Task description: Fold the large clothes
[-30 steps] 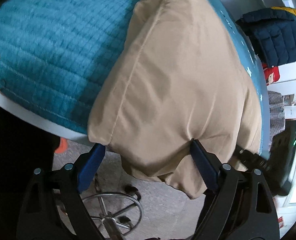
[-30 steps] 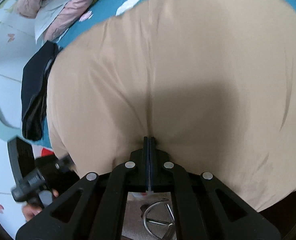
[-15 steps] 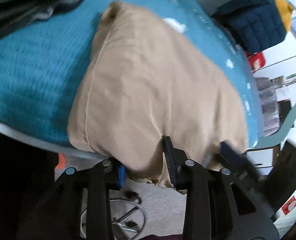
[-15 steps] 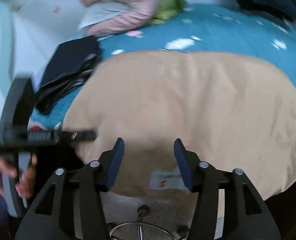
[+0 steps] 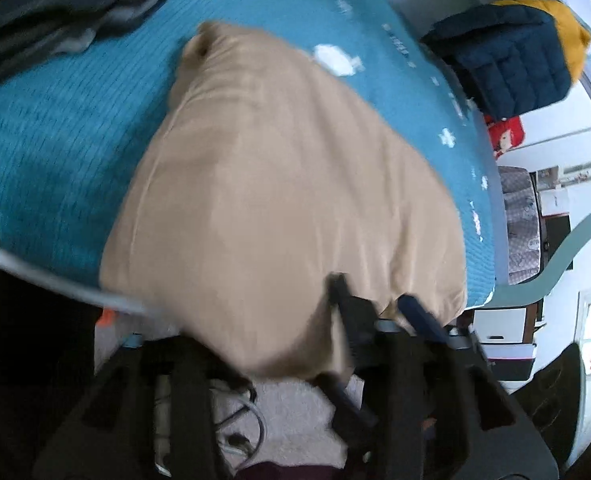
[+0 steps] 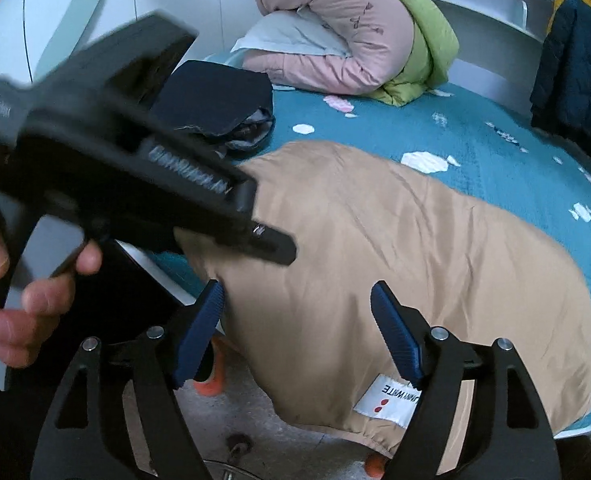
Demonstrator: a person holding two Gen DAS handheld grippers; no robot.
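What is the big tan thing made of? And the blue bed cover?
The folded tan garment looks like smooth, thin woven cloth, perhaps a cotton or nylon blend: it has a faint sheen and fine creases. The teal bed cover looks like soft quilted or knitted fabric, matte, with ribbed rows.

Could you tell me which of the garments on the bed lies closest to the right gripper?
The tan garment, hanging over the bed's near edge before the right gripper; the dark folded clothes and pink-green quilt lie farther back.
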